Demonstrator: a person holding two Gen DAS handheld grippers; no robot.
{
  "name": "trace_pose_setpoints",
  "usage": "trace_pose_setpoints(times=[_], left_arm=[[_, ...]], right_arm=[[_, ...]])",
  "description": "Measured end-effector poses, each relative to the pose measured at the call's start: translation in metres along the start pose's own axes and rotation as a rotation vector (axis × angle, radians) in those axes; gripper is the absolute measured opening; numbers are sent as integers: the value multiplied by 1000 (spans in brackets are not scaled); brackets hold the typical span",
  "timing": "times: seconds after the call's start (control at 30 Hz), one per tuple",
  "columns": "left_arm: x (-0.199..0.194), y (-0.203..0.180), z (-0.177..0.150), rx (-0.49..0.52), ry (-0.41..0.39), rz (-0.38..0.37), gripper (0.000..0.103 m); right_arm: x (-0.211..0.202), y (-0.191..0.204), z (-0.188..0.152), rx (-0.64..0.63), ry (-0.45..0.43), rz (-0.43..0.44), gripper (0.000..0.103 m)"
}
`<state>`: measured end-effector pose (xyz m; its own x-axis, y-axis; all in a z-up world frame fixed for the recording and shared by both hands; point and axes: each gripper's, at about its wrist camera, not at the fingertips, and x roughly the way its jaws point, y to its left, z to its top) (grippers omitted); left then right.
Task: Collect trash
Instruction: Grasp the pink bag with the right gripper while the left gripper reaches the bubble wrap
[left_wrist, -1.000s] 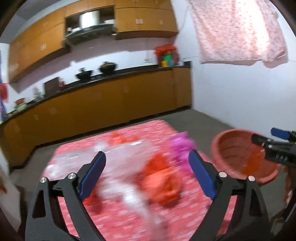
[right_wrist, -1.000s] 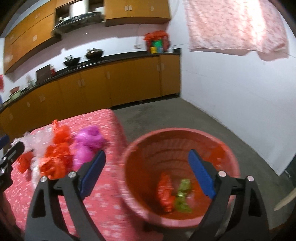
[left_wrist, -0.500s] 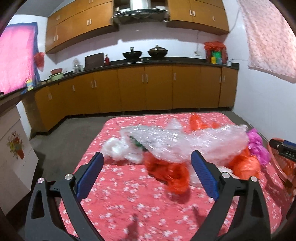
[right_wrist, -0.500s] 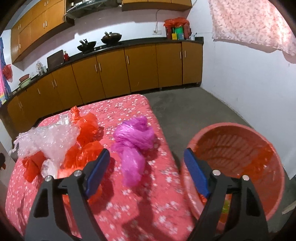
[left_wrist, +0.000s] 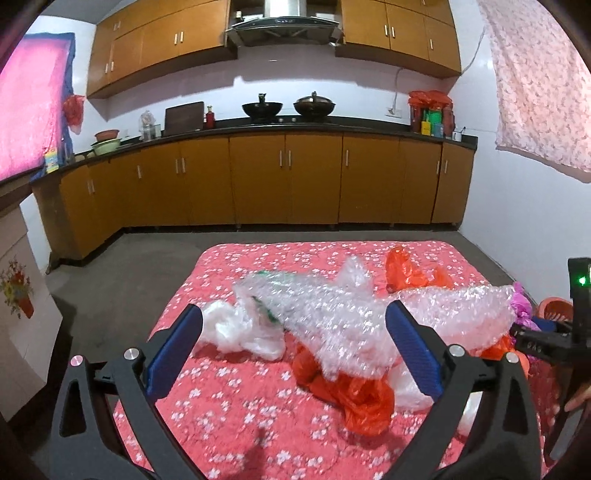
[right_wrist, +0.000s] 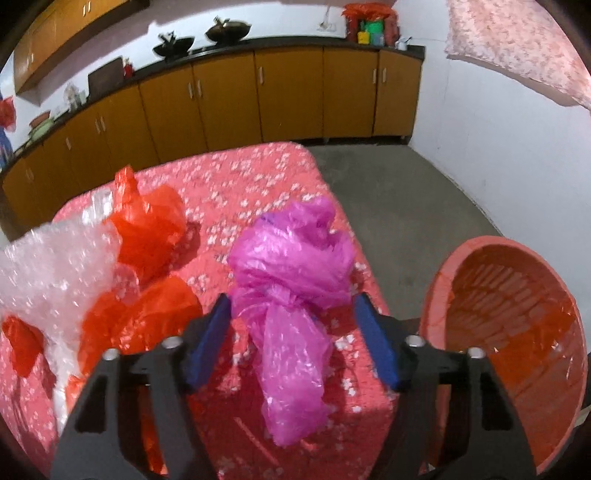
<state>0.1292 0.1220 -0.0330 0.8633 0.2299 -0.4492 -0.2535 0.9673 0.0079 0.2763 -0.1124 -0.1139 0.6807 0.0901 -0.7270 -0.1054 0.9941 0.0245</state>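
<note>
1. Since half a second ago, the right gripper (right_wrist: 291, 332) has closed in on the magenta plastic bag (right_wrist: 291, 280), which now sits between its wide-spread blue fingers (right_wrist: 208, 345) instead of just ahead of them; neither pad visibly presses the bag.
2. Its crumpled knot lies between the fingertips, its tail trails toward the camera, and it rests on the red flowered tablecloth (right_wrist: 236, 192) near the table's right edge.
3. Left of it lie crumpled orange bags (right_wrist: 147, 229) and a sheet of bubble wrap (right_wrist: 55, 266), the latter cut off at the frame edge and blurred.
4. To the right, the red basket (right_wrist: 517, 325) stands beside the table, mouth tilted toward the camera; the gripper's body hides its lower part, so its contents cannot be made out.
5. The left gripper (left_wrist: 293, 350) hovers over the cloth, spread wide and holding nothing.
6. Ahead of it, bubble wrap (left_wrist: 332, 314) drapes over an orange bag (left_wrist: 351, 398), with a white bag (left_wrist: 236, 328) to its left; something green under the wrap is too obscured to identify.
7. In the left view, only slivers of the magenta bag and basket show at the far right, behind the other gripper.
</note>
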Motion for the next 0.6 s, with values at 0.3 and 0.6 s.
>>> trace_pose_setpoints(times=[0.3, 0.6], left_arm=[[29, -15, 2, 6, 92, -44, 99], [49, -11, -6, -32, 200, -89, 53]], right_arm=[[-5, -5, -5, 20, 6, 68, 33], [-14, -10, -11, 11, -6, 68, 29]])
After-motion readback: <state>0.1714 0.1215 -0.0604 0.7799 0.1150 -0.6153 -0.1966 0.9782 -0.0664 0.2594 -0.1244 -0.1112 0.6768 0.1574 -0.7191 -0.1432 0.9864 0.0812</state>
